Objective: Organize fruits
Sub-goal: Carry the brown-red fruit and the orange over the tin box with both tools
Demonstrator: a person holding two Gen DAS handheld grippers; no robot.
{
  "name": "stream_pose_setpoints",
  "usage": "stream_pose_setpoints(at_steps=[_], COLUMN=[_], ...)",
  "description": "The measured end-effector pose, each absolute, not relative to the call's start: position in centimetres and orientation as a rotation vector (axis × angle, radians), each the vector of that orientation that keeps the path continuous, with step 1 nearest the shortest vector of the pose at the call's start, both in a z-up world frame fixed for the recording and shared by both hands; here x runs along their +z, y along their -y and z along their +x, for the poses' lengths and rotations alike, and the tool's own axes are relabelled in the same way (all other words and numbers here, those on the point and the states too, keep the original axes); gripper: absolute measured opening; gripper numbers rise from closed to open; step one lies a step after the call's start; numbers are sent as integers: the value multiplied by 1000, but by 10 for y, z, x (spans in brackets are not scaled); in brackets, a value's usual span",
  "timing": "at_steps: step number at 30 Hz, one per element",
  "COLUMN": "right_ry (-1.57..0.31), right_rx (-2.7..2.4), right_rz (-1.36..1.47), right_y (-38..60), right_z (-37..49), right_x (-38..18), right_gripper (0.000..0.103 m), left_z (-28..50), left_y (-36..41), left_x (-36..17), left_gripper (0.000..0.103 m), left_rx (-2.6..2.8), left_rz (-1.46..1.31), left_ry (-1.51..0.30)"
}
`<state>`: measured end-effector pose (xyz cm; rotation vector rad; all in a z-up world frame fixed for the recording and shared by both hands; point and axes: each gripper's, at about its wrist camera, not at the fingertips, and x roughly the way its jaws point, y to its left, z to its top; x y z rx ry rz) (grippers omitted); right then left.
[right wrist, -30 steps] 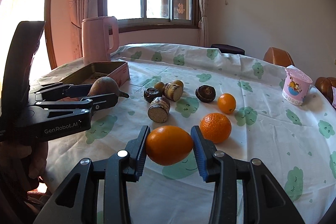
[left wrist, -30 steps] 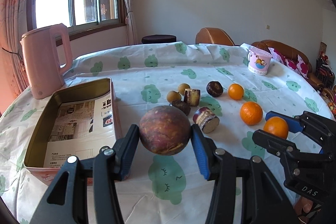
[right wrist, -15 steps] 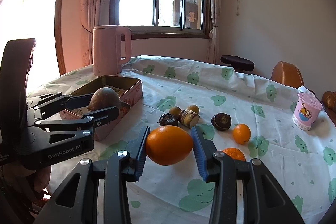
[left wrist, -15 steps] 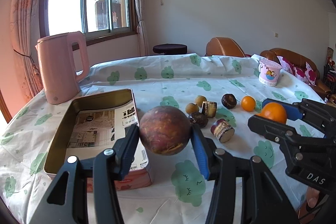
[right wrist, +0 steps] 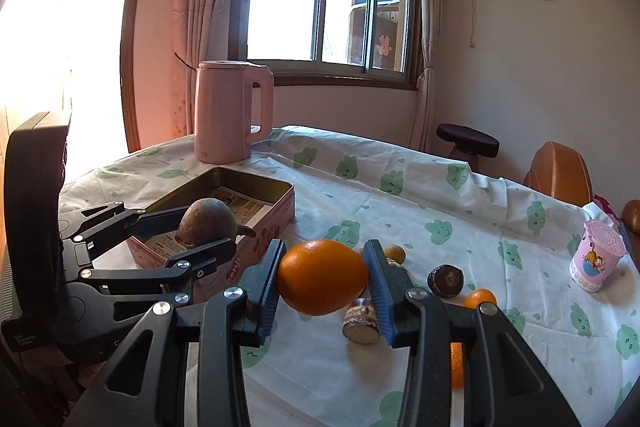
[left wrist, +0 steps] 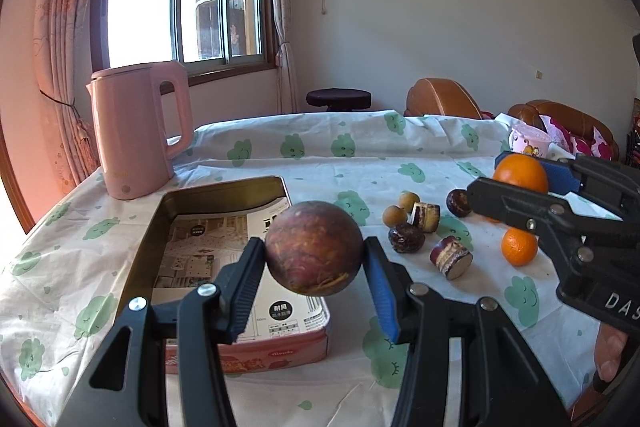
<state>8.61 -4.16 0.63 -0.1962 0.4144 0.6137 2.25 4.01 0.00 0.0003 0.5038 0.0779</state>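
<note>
While both tongs are raised above the table, the left tongs are clamped on a round reddish-brown fruit held over the near right corner of the open tin box, and the right tongs are closed around an orange above the scattered fruit. That box sits toward the table's left side, its floor lined with printed paper and no fruit in it; a pink kettle stands beyond it near the far left edge. Bare cloth lies open between the box and the fruit group, and along the far edge. On the cloth I count two small yellow-brown fruits, two dark round ones, two cut purple-skinned pieces and, so far as can be seen, two more oranges, one largely hidden. One pink cup stands near the far right edge.
</note>
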Motion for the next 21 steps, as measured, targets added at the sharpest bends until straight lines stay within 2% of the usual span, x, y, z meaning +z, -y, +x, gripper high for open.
stream_pose_setpoints(at_steps=[21], right_ry=[-375], right_rx=[649], right_rz=[-229], right_y=[7], right_z=[101], right_x=[27], right_gripper=[42], left_z=[29], left_y=[-75], left_x=[3], left_gripper=[52], left_rx=[153], left_rz=[4], left_ry=[-501])
